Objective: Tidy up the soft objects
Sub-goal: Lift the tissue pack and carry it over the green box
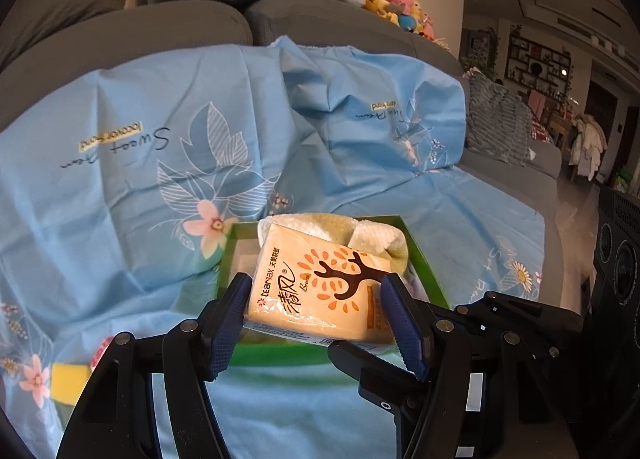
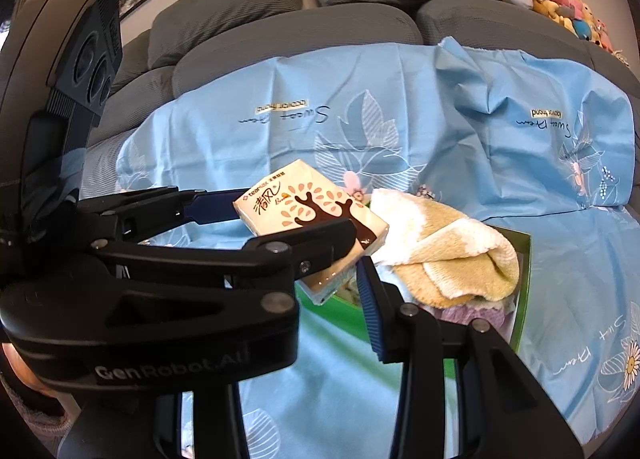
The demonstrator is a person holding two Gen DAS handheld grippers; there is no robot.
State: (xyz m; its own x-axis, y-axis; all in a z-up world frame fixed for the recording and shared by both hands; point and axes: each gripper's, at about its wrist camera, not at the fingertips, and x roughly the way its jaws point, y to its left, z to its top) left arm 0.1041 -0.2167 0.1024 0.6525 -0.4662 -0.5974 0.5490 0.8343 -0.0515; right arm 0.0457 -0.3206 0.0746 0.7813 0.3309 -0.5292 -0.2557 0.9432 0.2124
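Note:
A cream tissue pack (image 1: 328,279) with a brown tree print hangs just above an open green box (image 1: 424,259). My left gripper (image 1: 316,291) is shut on the pack, one blue pad on each side. The box holds a rolled yellow and white towel (image 1: 360,235). In the right wrist view the left gripper (image 2: 294,215) reaches in from the left with the pack (image 2: 304,203), near the towel (image 2: 452,255) and the box (image 2: 524,291). My right gripper (image 2: 308,283) sits close below the pack. One of its pads (image 2: 370,307) shows, pressing on nothing; the other finger is hidden.
A light blue flowered sheet (image 1: 160,179) covers the grey sofa seat under the box. A yellow sponge-like block (image 1: 70,381) lies at the lower left. Plush toys (image 1: 400,3) line the sofa back and a striped cushion (image 1: 496,123) lies at the right. Something purple (image 2: 468,315) lies in the box.

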